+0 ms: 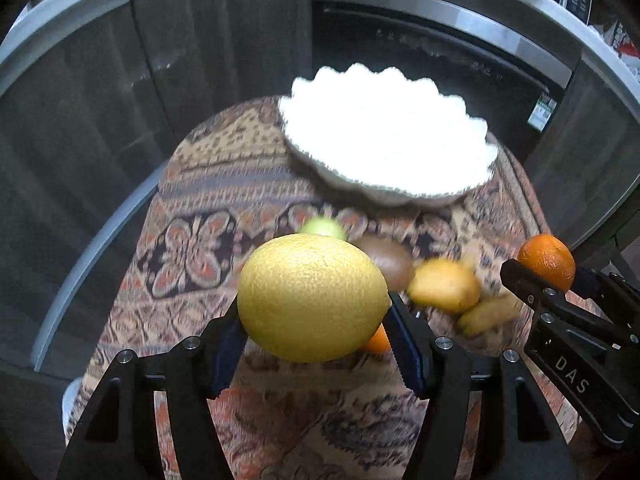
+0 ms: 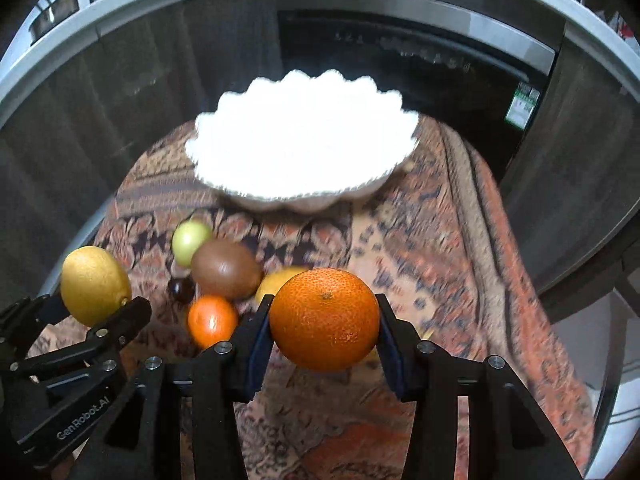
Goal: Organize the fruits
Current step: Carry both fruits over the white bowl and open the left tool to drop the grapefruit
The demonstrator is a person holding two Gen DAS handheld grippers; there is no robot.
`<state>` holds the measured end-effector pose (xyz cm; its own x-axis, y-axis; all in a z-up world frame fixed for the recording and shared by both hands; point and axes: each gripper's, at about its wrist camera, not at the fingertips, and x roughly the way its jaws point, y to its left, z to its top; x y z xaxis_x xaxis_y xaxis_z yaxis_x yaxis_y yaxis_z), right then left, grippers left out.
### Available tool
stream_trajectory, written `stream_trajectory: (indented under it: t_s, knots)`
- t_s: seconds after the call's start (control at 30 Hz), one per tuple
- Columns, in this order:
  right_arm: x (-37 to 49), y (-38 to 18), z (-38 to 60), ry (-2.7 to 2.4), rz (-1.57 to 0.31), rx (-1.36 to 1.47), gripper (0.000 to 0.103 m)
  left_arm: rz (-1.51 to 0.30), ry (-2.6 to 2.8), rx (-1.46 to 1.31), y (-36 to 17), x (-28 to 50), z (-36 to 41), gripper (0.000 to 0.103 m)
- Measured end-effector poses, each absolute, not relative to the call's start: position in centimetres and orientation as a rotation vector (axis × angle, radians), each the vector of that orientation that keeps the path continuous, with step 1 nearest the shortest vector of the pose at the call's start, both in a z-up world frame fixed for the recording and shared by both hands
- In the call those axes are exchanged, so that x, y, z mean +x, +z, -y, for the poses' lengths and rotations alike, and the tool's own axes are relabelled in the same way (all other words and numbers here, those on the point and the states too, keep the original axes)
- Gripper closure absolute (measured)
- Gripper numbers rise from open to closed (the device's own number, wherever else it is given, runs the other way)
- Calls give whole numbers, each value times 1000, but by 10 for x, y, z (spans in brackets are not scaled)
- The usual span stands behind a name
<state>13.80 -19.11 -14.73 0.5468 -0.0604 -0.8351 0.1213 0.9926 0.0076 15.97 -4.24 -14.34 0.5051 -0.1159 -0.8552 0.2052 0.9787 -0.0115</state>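
Lemon (image 1: 314, 298) between jaws; orange (image 2: 325, 319) likewise

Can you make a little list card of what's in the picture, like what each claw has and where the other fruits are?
left claw: shut on the lemon
right claw: shut on the big orange
bowl: white, scalloped rim, no fruit seen inside
still on the patterned cloth: kiwi, green fruit, small orange, dark little fruit
behind: dark cabinets
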Motion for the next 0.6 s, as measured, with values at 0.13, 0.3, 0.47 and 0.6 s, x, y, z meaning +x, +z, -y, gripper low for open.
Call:
stream_trajectory:
  t_s: [0.13, 0.3, 0.47, 0.6]
  knots:
    - [154, -134, 202, -118, -960, 67, 55, -999, -197, 91, -130, 177, 52, 39]
    - [174, -121, 213, -122, -929, 67, 55, -975, -201, 88, -117, 200, 62, 39]
    - [191, -119, 220, -129, -913, 66, 55, -949, -201, 93, -109, 224, 71, 39]
    - [206, -120, 225, -136, -907, 61, 55, -940, -202, 98, -109, 241, 75, 39]
